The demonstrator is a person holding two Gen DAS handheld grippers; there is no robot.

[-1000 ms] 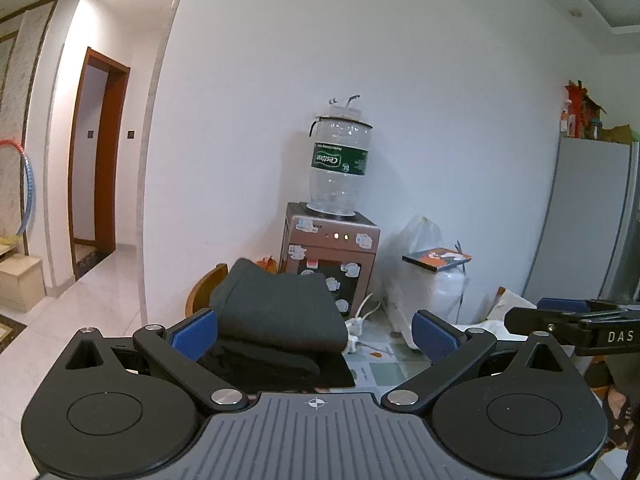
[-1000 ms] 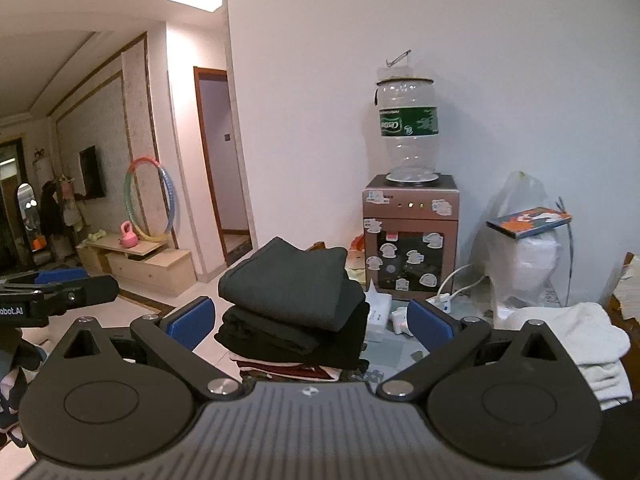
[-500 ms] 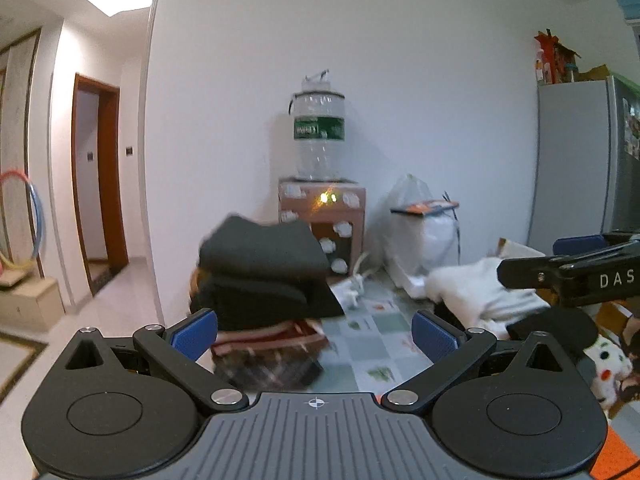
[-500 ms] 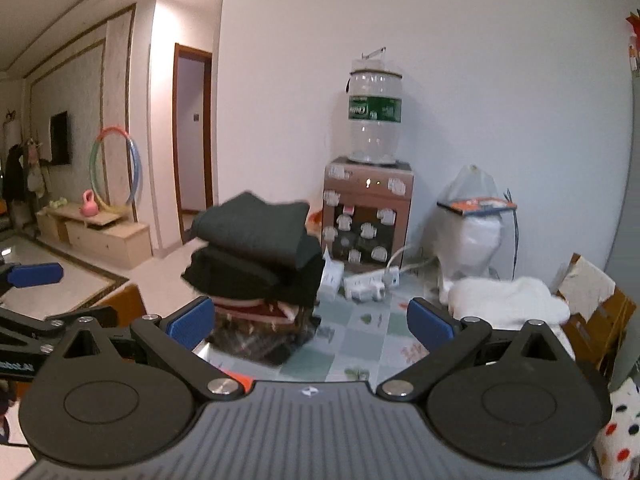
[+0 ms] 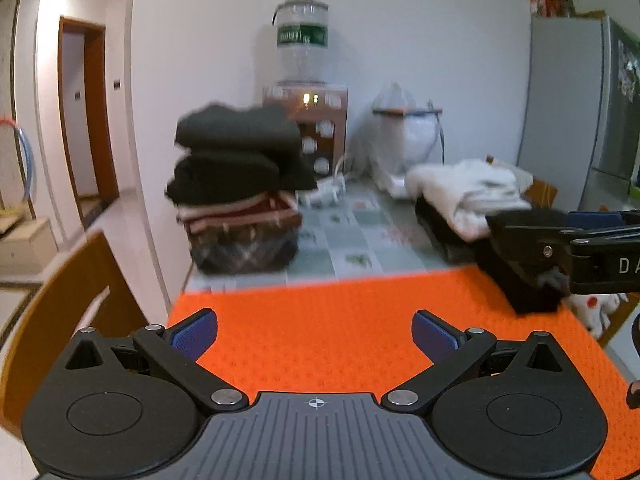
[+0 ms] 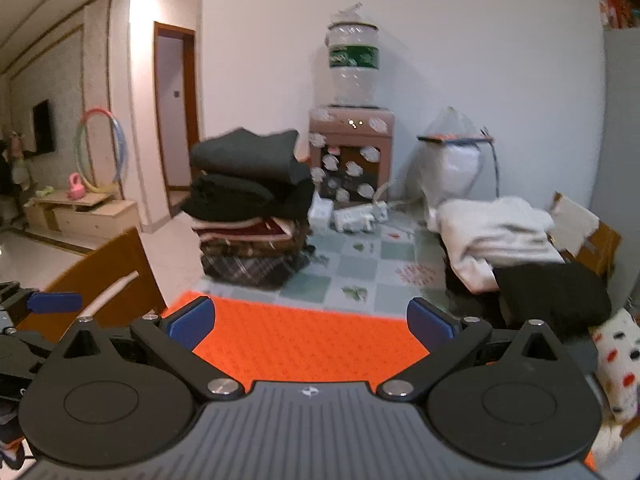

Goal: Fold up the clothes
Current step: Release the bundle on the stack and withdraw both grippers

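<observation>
Both the left gripper (image 5: 314, 334) and the right gripper (image 6: 310, 322) have their jaws wide, holding nothing, above the orange mat (image 5: 340, 320). The unfolded pile of clothes (image 6: 504, 236) lies at the right of the surface, white on black; it looks soft, light and floppy, best pinched at an edge. The folded stack (image 6: 252, 208) sits at the left. No boxes or baskets hold clothes

Both wrist cams sit low over the orange mat (image 5: 340, 320), facing the far wall. They share the folded stack (image 6: 252, 208) and water dispenser (image 6: 352, 152); left view's a bit blurry.
</observation>
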